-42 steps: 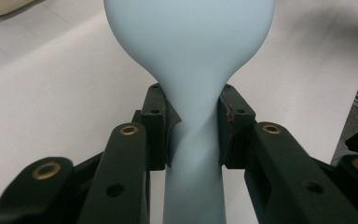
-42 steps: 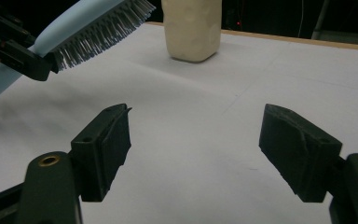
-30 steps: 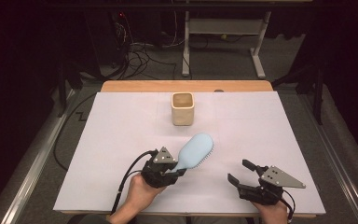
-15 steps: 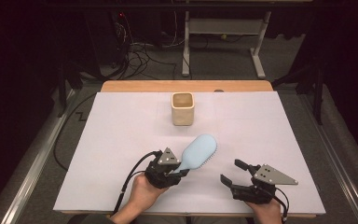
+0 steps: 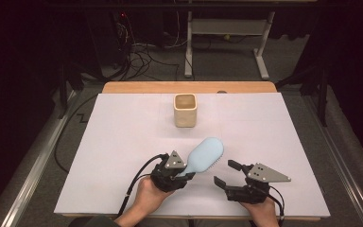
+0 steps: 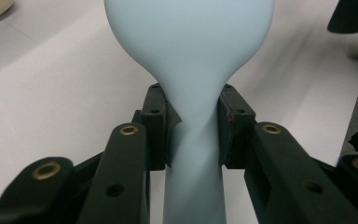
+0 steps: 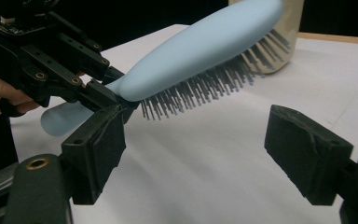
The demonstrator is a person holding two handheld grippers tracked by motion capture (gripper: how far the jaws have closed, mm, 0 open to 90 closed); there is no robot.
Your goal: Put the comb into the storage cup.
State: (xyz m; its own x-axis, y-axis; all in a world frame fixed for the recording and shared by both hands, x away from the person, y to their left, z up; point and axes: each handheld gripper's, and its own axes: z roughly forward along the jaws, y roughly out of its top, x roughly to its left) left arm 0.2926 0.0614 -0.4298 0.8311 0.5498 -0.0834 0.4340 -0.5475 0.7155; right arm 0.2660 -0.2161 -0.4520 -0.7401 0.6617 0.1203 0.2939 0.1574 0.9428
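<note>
A light blue hairbrush [image 5: 205,156] hangs just above the white table cover, bristles down and to the right. My left gripper [image 5: 185,171] is shut on its narrow neck, and the pads press both sides of the neck [image 6: 193,126]. To the brush's right my right gripper [image 5: 226,172] is open. Its jaws have just been opening and nothing is between them [image 7: 200,154]. In the right gripper view the hairbrush [image 7: 200,51] slants up to the right, above and beyond the jaws, with the left gripper [image 7: 98,88] on its handle.
A beige square cup [image 5: 185,109] stands upright at the back middle of the white cover [image 5: 123,142]. A wooden table edge [image 5: 189,87] runs behind it. Cables and a metal stand lie on the dark floor beyond.
My right gripper has slid a little left toward the brush and its jaws stand wider apart. The left gripper and the brush have hardly moved.
</note>
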